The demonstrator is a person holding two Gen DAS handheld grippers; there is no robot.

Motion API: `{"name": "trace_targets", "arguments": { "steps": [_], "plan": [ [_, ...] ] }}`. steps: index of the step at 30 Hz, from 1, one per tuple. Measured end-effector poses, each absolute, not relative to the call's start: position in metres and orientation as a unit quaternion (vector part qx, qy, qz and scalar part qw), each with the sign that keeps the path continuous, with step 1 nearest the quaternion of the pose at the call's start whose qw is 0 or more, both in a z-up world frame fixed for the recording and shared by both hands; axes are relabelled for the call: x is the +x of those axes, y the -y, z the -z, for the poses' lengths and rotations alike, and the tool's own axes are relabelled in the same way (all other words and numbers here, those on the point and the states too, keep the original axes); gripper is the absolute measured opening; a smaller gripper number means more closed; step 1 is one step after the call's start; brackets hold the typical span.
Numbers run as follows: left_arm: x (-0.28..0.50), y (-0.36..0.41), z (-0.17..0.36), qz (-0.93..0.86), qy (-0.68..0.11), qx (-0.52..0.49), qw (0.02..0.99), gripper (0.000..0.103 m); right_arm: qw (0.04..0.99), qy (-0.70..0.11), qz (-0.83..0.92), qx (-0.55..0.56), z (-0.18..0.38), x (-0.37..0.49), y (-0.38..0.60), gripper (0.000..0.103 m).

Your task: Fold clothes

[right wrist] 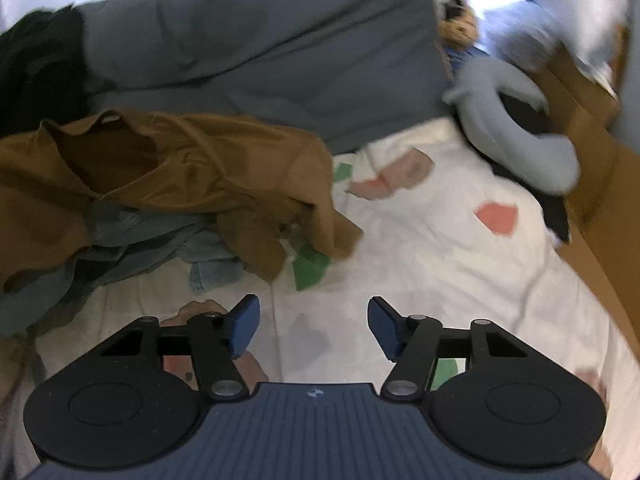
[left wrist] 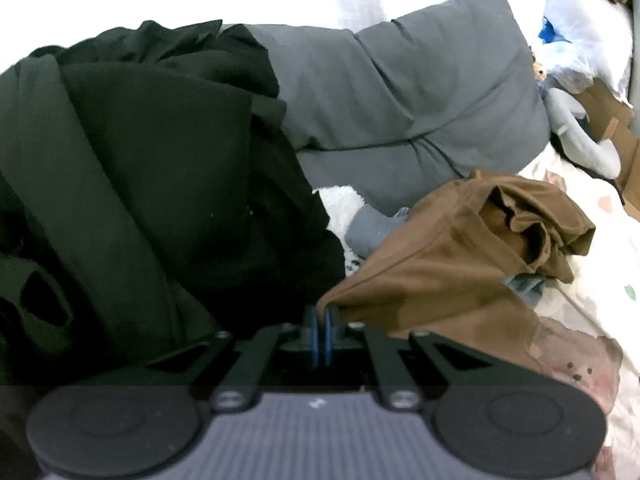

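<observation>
Now the brown garment (left wrist: pixel 440 272) is hanging crumpled, nothing folded in sight.
The bed's patterned sheet (right wrist: pixel 440 240) is carrying it all: a dark heap (left wrist: pixel 140 160) is sprawling toward the left edge and the brown piece is lying bunched mid-bed over a blue garment (right wrist: pixel 132 236), so the folding is looking mostly ahead. The left gripper (left wrist: pixel 322 320) is pinching a brown corner, fingers tight. Only the right wrist view is showing the right gripper (right wrist: pixel 314 320) gaping wide over bare sheet, holding nothing; only the left is showing the heap's bulk.
</observation>
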State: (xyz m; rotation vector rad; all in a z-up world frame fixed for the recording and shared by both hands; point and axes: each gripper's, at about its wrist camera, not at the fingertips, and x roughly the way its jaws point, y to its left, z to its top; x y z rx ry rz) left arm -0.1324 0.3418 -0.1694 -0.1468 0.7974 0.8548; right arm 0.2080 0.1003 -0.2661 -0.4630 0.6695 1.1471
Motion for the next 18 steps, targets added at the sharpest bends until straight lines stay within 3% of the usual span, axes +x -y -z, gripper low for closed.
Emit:
{"name": "trace_targets", "arguments": {
  "steps": [8,18],
  "plan": [
    [-0.134,-0.346,0.173,-0.399,-0.370,-0.087,0.834,0.004,0.748,-0.244,-0.542,-0.295,0.277,0.210,-0.148,0.055],
    [-0.137,-0.352,0.176,-0.397,-0.362,-0.106,0.837,0.004,0.717,-0.149,-0.559,-0.388,0.284,0.200,-0.195,0.055]
  ]
}}
